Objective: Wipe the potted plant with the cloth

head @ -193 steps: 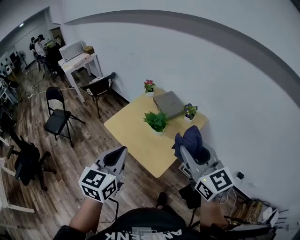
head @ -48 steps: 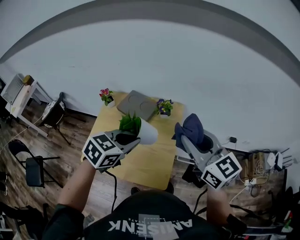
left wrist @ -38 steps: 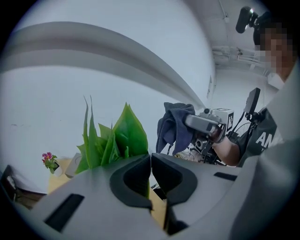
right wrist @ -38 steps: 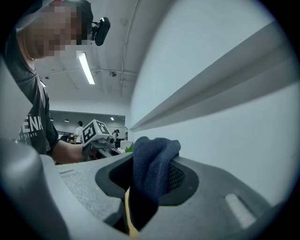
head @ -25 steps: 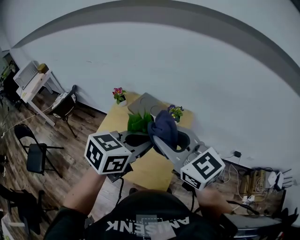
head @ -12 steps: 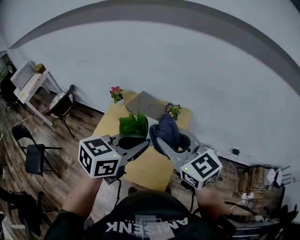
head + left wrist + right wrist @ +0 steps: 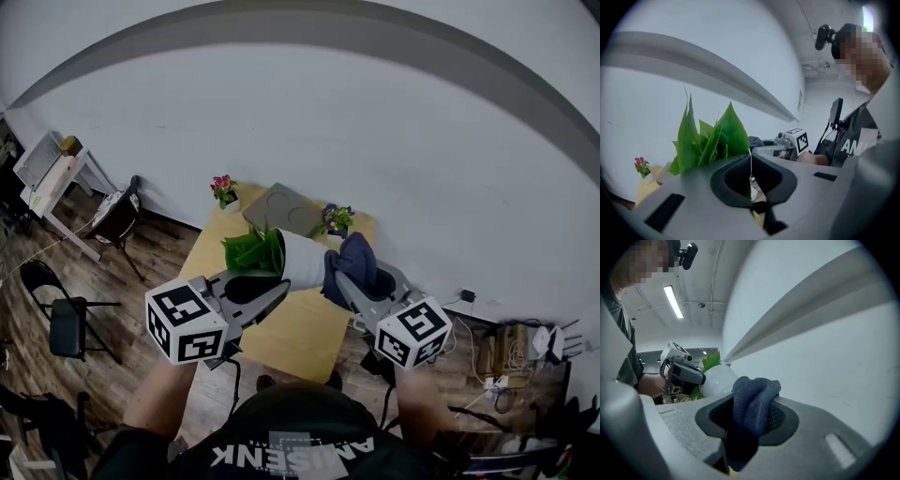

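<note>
The potted plant hangs above the table, tipped on its side: green leaves (image 7: 248, 251) point left and the white pot (image 7: 305, 261) points right. My left gripper (image 7: 279, 281) is shut on the pot's rim, which shows as a thin white edge (image 7: 751, 164) between the jaws, with the leaves (image 7: 712, 136) fanning out behind. My right gripper (image 7: 339, 281) is shut on a dark blue cloth (image 7: 352, 262). The cloth (image 7: 752, 404) bunches out of the jaws and lies against the pot (image 7: 717, 380) at its base end.
Below is the yellow wooden table (image 7: 281, 328), with a pink-flowered pot (image 7: 223, 190), a purple-flowered pot (image 7: 335, 218) and a grey flat case (image 7: 286, 208) along its far side by the wall. Folding chairs (image 7: 66, 319) stand left. Cables (image 7: 506, 366) lie on the floor at right.
My right gripper has carried the cloth down and to the right, from over the leaves to the pot's base end. The white pot now shows in full. The left gripper has hardly moved.
</note>
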Motion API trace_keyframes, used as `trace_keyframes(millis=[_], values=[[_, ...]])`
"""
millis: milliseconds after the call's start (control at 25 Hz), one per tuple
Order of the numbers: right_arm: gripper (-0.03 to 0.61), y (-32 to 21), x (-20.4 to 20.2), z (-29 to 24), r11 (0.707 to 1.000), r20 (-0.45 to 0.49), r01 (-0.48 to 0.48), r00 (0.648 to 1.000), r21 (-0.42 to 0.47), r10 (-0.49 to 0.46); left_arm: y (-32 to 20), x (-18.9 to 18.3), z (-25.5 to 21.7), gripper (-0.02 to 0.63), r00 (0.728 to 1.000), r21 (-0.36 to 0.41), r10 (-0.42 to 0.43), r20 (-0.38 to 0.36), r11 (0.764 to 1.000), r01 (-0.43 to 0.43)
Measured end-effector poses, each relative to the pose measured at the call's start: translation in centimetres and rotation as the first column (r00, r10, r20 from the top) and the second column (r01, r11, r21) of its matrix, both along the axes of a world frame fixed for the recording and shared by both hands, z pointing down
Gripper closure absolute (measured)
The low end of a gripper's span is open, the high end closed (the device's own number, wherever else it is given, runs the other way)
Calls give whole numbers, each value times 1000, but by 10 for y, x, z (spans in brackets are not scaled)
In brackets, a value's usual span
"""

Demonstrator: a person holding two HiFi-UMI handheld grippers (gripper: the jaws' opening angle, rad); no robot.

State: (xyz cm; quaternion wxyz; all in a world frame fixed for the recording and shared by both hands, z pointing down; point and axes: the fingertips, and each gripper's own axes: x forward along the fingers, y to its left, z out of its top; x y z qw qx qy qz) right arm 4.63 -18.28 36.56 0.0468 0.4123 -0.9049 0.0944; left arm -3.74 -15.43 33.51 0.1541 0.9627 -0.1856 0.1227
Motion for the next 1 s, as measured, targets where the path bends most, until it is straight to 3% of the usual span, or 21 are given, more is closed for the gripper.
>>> trace_keyframes(millis=[80,200,440,680,1000], values=[[449,0,10,1,1000,4,-21,1000,-16,21,4,-1,3,609,997,101,-1,79,995,-7],[449,2,15,-17,1000,28,-21,999,16,20,11,0,11,609,982,238,15,191,969,-61],[448,17,-25,-73,984,51,117,991,137,-125,23,3,23,608,959,288,63,275,947,-145],[449,26,-70,-82,964,11,213,976,159,-217,28,1,17,607,963,351,47,265,926,-141],[449,27,-67,-61,972,9,194,980,134,-197,34,-6,15,607,966,407,26,258,903,-133]])
